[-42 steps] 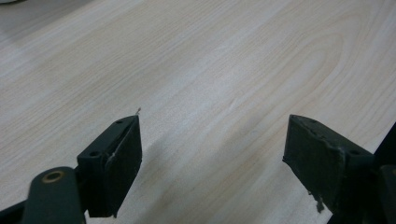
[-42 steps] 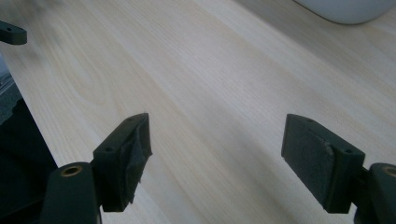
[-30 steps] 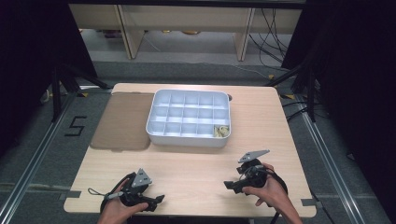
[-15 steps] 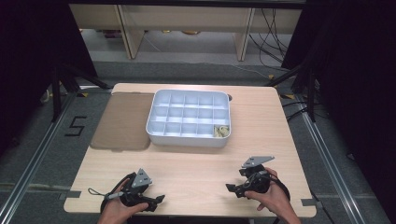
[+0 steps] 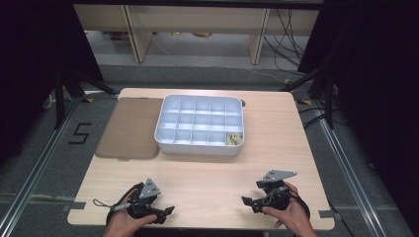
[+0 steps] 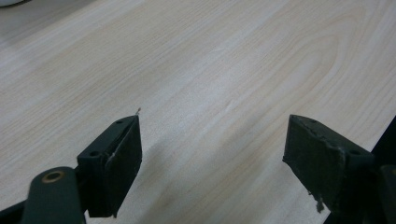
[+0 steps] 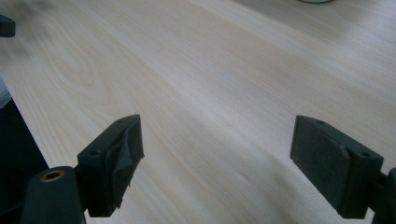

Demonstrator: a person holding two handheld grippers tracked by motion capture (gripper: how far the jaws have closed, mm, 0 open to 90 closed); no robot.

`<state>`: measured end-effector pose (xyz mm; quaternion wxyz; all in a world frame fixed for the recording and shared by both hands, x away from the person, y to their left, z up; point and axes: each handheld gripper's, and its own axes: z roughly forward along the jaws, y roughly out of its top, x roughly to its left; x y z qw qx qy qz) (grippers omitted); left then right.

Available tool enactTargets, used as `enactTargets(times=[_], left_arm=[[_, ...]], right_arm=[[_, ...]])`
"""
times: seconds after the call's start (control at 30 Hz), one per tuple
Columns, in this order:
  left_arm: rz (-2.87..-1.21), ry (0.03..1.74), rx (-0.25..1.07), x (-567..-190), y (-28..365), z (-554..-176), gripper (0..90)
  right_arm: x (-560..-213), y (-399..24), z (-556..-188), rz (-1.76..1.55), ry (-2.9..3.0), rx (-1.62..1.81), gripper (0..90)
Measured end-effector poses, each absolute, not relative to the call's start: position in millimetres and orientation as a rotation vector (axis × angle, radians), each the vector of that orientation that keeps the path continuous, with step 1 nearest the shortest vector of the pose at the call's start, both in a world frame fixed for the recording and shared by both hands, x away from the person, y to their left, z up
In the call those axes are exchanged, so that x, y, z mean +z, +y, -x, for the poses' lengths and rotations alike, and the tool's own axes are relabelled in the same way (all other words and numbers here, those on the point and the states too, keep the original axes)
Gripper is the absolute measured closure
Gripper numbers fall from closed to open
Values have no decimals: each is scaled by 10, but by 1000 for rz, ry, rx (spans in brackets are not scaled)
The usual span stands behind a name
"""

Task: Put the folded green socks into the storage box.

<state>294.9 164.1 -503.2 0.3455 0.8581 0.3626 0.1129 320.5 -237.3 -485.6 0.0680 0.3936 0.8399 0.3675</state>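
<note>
the left gripper is lying low at the table's near left edge, jaws spread wide over bare wood and pointing right. the right gripper is sitting at the near right, gaping too, pointing left. farther off, the white compartment tray is lying long axis left-right, small pieces in its near right cell, a brown lid touching its left. a "5" is marking the floor.

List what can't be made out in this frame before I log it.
- Small yellowish items in the near-right cell of the compartment tray, high view: too small to identify.
- Brown lid beside the tray: whatever lies under it is hidden.
- Person's forearms, high view: cut off by the bottom edge.
- Left gripper and right gripper: bodies out of frame in their own views.
</note>
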Motion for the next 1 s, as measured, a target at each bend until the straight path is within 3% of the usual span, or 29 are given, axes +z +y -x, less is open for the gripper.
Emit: enactTargets(times=[1.0], left_arm=[[-2229, 951, 298, -5033, 1661, -2961, 185]], right_arm=[[-4999, -2385, -3115, -1149, 2541, 1133, 173]])
